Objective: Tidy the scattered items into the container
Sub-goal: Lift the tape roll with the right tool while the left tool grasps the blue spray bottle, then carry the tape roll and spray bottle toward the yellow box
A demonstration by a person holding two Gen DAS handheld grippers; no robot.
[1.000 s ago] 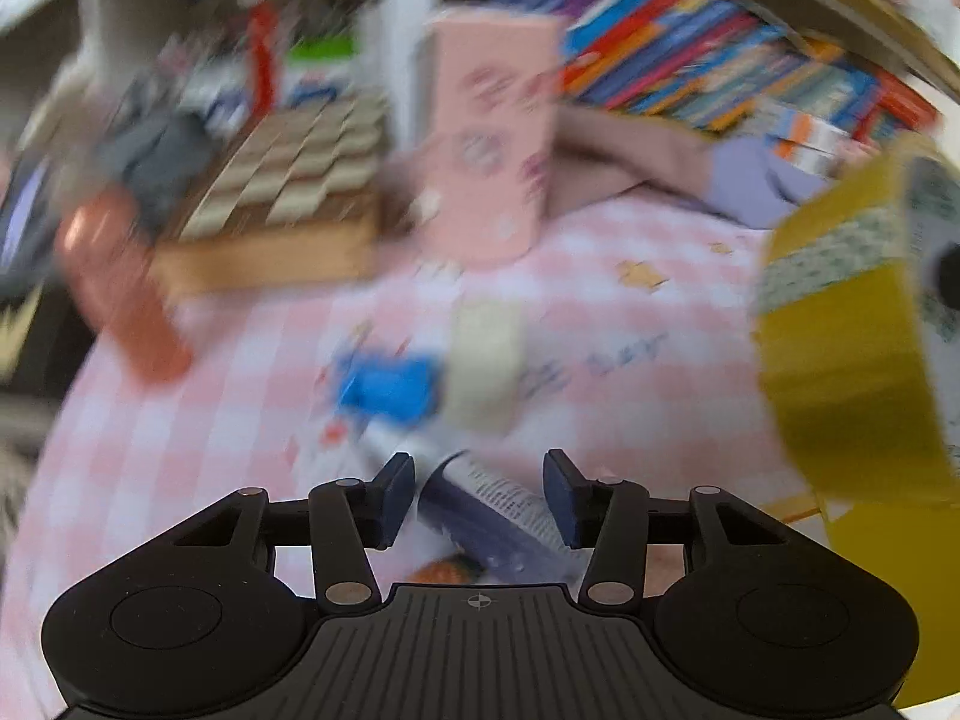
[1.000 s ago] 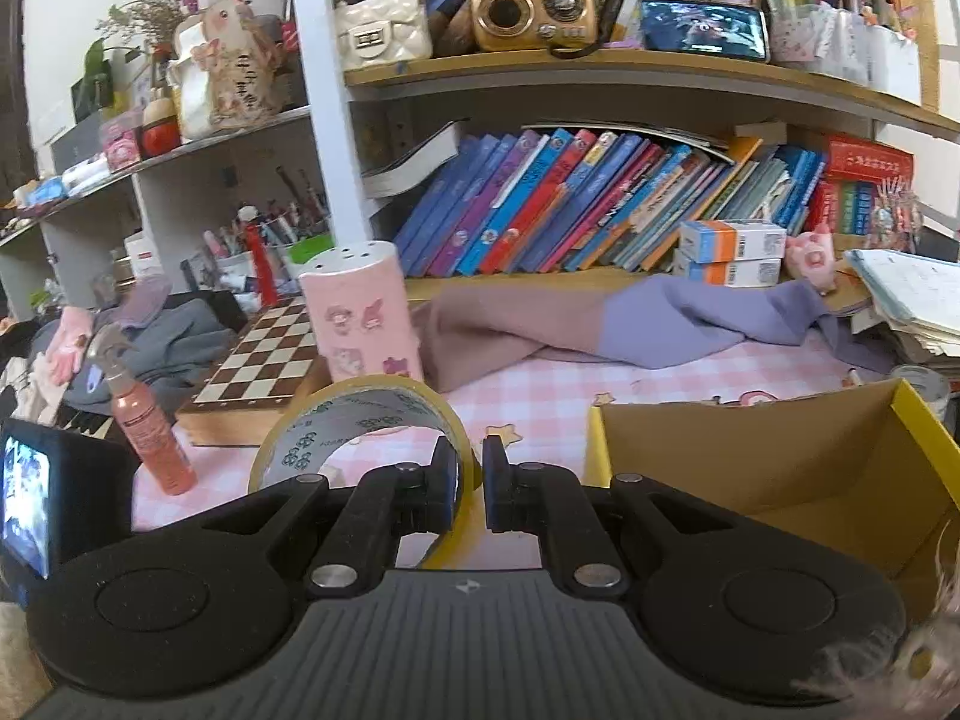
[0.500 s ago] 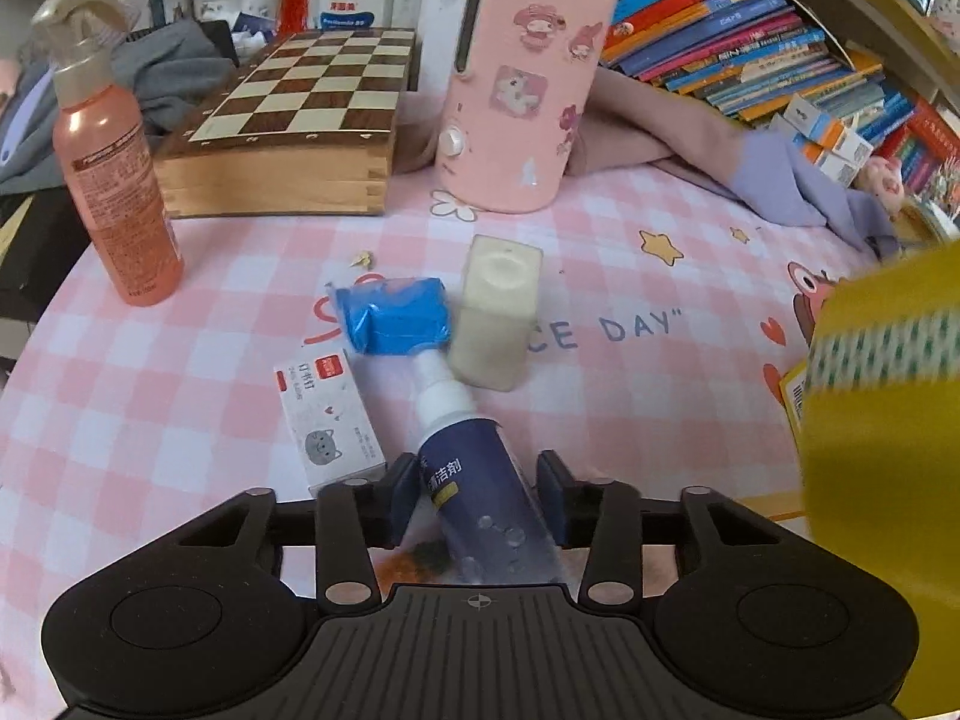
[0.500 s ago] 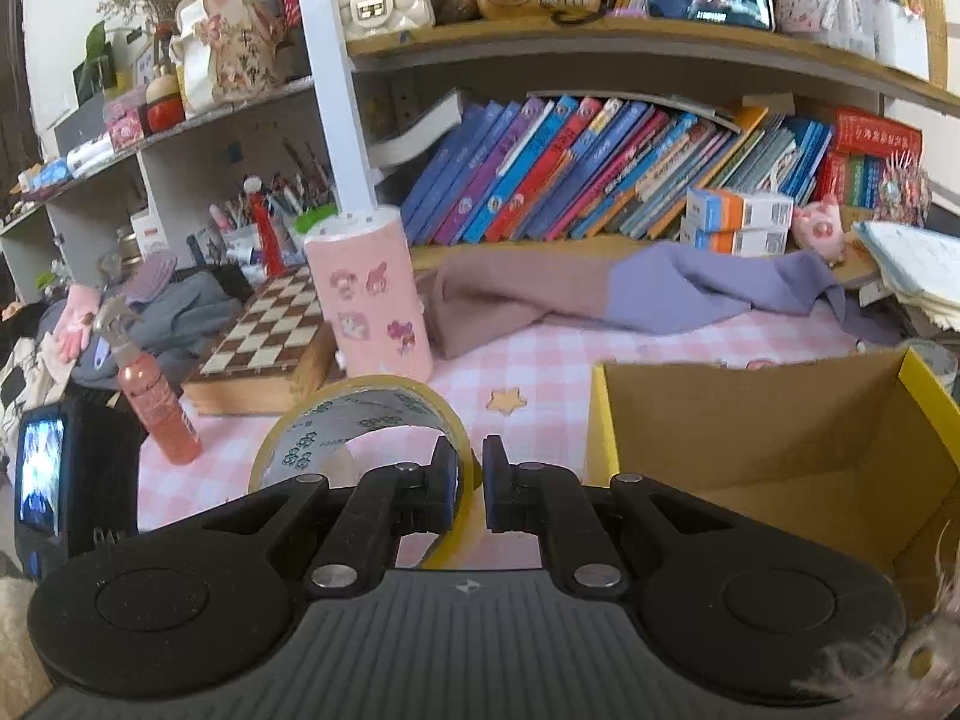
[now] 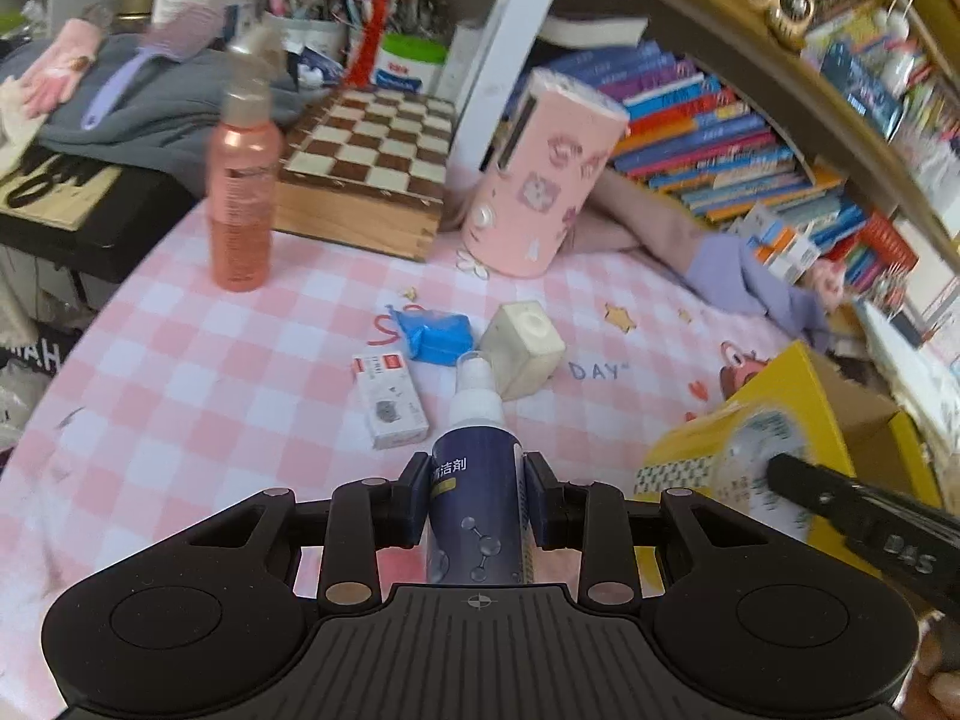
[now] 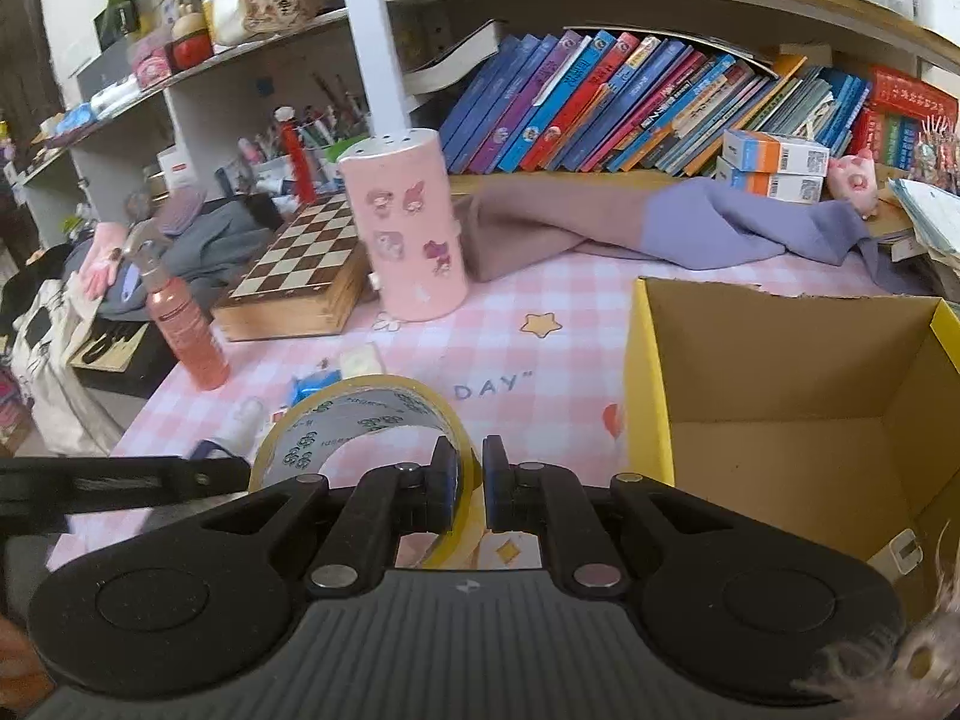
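**Fig.: Two grasps held aloft, box waiting at the table's right side**

L gripper [image 5: 477, 495]: fingers closed partway on the dark-blue spray bottle [image 5: 477, 504], pads on both sides of its body, white nozzle pointing fwd. The mid-body hold likely keeps the bottle from swinging on the carry.

R gripper [image 6: 471, 489]: fingers nearly shut, pinching the wall of the yellow tape roll [image 6: 360, 420], one finger inside the ring, one outside. The roll is too wide to span, so a wall pinch is the practical hold.

Open cardboard box [image 6: 648, 372] stands near the table's right edge, just right of the R gripper; no items visible inside.

Left on the pink checked tablecloth [image 5: 210, 384], near its middle: blue packet [image 5: 435, 333], cream block [image 5: 522, 348], small white carton [image 5: 390, 399]. Pink spray bottle [image 5: 240, 180] stands toward the left edge; pink canister [image 5: 540, 180] and chessboard box [image 5: 366, 168] stand toward the back edge.

Judgement: both loads seem due for the box; tape is nearer.
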